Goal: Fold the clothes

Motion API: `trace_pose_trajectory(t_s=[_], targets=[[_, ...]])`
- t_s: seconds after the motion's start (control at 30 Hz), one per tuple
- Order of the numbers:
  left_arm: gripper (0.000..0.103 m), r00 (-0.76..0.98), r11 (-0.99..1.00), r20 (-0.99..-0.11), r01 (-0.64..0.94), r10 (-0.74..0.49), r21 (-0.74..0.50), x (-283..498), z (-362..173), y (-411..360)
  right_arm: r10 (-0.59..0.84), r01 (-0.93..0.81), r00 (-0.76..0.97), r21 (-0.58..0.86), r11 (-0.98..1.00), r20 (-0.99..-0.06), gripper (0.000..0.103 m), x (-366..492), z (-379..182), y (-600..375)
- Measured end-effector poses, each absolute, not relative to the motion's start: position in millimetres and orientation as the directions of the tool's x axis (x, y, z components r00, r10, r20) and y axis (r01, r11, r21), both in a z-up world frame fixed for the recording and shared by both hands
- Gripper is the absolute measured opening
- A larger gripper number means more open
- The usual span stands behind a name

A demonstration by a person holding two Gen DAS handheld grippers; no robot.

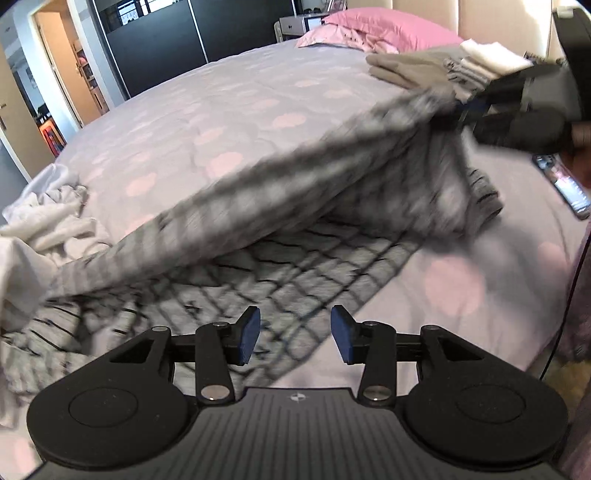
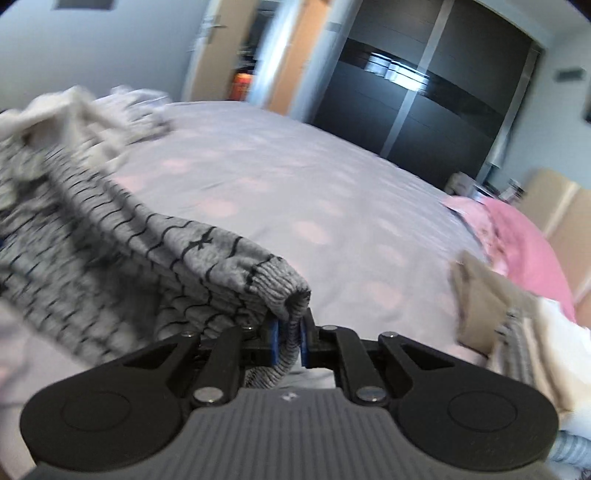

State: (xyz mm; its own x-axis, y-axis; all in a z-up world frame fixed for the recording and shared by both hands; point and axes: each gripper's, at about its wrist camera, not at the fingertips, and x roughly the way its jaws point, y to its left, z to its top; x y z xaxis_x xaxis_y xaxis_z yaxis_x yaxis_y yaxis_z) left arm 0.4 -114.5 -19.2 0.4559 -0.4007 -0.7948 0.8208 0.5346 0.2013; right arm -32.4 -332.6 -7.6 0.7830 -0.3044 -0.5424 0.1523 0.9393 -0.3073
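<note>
A grey sweater with a thin black line pattern (image 1: 295, 273) lies on the bed, its body spread under my left gripper (image 1: 295, 334). That gripper hovers just above the knit, its blue pads apart and nothing between them. My right gripper (image 2: 289, 338) is shut on the ribbed cuff of the sweater's sleeve (image 2: 284, 295). In the left wrist view the right gripper (image 1: 461, 114) holds the sleeve (image 1: 280, 184) up at the upper right, stretched and blurred across the bed.
The bed cover (image 1: 207, 122) is pale lilac with pink spots. Crumpled white clothes (image 1: 48, 221) lie at the left. A stack of folded clothes (image 1: 436, 70) sits near pink pillows (image 1: 384, 26). A phone (image 1: 565, 184) lies at the right edge. Dark wardrobe doors (image 2: 424, 96) stand behind.
</note>
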Motion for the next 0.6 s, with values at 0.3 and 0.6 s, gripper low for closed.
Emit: trace_pose_trajectory(t_s=[0.3,0.6], targets=[[0.040,0.540,0.521,-0.790,0.782,-0.290,0.342,56,-7,-95,-0.512,0.396,0.669,-0.325,0.859,-0.538,0.011,-15,28,-439],[0.055,0.525,0.668,-0.805,0.707,-0.275,0.233,142,-11,-79,-0.604,0.529,0.476,-0.340,0.777,-0.639,0.012,4,-8,-509]])
